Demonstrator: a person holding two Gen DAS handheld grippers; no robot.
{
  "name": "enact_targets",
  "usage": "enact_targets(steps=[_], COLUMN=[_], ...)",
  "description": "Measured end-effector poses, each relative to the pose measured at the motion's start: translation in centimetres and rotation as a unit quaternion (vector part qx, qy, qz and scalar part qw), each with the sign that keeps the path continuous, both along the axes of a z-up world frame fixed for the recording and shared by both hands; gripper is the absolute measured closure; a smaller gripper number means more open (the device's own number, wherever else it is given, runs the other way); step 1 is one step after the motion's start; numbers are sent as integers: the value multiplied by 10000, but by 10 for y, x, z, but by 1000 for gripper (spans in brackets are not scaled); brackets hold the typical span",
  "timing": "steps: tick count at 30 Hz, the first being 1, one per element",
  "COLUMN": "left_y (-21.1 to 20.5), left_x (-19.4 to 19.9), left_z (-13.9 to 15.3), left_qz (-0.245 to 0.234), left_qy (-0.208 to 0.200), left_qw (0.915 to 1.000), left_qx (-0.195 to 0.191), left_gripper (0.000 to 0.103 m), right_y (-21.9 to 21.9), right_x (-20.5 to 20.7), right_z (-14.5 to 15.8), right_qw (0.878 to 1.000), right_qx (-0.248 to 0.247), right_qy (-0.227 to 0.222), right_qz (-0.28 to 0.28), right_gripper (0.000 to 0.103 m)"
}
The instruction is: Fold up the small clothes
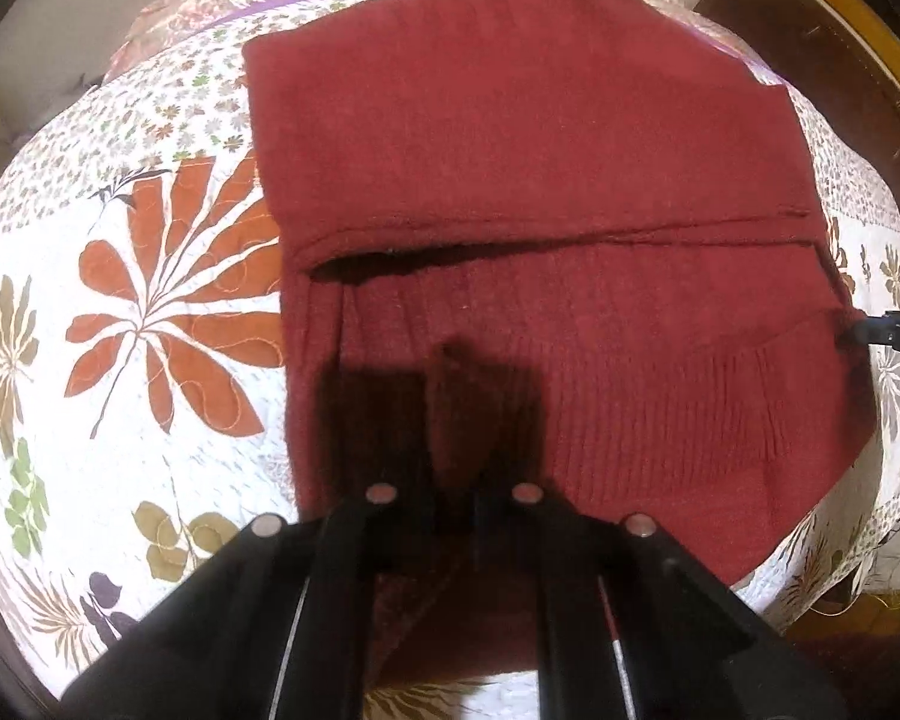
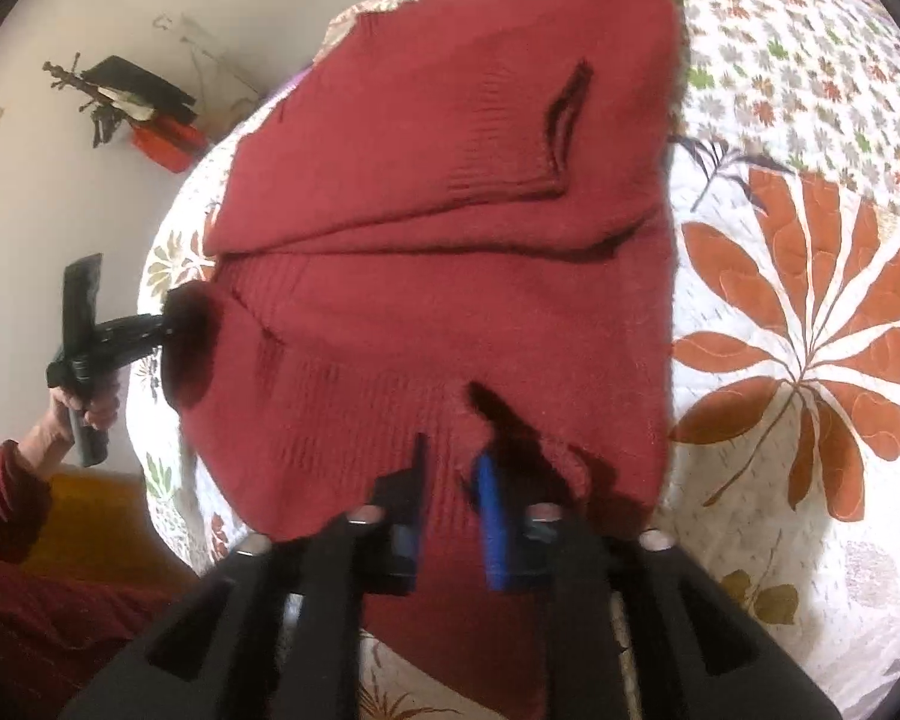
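Observation:
A dark red knitted sweater point(image 1: 510, 150) lies on a floral quilt point(image 1: 150, 300), its far part folded over into a flat panel. In the left wrist view my left gripper point(image 1: 450, 396) is shut on the near ribbed hem, with cloth bunched between its dark fingers. My right gripper point(image 1: 858, 330) bites the sweater's right edge. The right wrist view shows the sweater point(image 2: 450, 150) with a cuffed sleeve on top. There my right gripper point(image 2: 453, 468), one pad blue, pinches the near hem. My left gripper point(image 2: 171, 324) clamps the left edge, held by a hand point(image 2: 84, 408).
The quilt point(image 2: 780, 330) covers a bed, with bare cover around the sweater. Dark wooden furniture point(image 1: 810, 30) stands at the far right. A person's red sleeve point(image 2: 6, 498) is at the left, and a red box with dark clutter point(image 2: 144, 102) sits by the wall.

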State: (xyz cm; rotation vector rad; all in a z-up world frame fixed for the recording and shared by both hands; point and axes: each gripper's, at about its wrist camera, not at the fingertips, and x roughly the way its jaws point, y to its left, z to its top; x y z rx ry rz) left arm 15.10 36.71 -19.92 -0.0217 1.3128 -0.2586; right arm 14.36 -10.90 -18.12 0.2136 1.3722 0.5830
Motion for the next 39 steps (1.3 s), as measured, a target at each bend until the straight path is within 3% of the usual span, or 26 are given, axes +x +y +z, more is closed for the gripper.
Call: enact_targets(steps=[1, 2, 5, 7, 8, 10, 11, 16, 23, 28, 33, 39], left_y=[-2, -5, -16, -27, -31, -34, -35, -28, 8, 8, 2, 4], left_x=[0, 0, 2, 5, 6, 8, 8, 0, -10, -4, 30, 105], left_z=[-2, -4, -10, -15, -17, -18, -16, 10, 48, 70, 90, 105], left_qz=[-42, -90, -197, -241, -262, -258, -248, -144, 572, 666, 641, 842], left_qy=[40, 73, 105, 123, 130, 137, 126, -204, -632, -949, -1291, -1602], left_qw=[10000, 9999, 9997, 9995, 9994, 9991, 9991, 9994, 9949, 9908, 9859, 9801], left_qx=[16, 13, 57, 135, 200, 294, 317, 236, -540, -697, -851, -809], left_gripper=[93, 91, 69, 68, 68, 85, 96, 97, 97, 97, 97, 97], right_y=[1, 2, 9, 12, 13, 14, 13, 1, -18, -29, -32, -30], right_x=[1, 1, 3, 4, 4, 4, 4, -4, -13, 0, 36, 104], right_z=[-3, -5, -14, -20, -22, -23, -21, 3, 36, 65, 92, 113], right_qw=[10000, 9999, 9997, 9997, 9997, 9996, 9995, 9999, 9971, 9932, 9881, 9835], right_qx=[-67, -124, -182, -157, -162, -237, -272, 25, 469, 656, 799, 669], right_qy=[47, 75, 130, 192, 199, 177, 148, -97, -381, -704, -1094, -1494], right_qz=[22, 50, 82, 56, 33, 42, 46, -103, -456, -657, -723, -774], right_gripper=[52, 50, 50, 54, 58, 92, 98, 100, 100, 100, 100, 100])
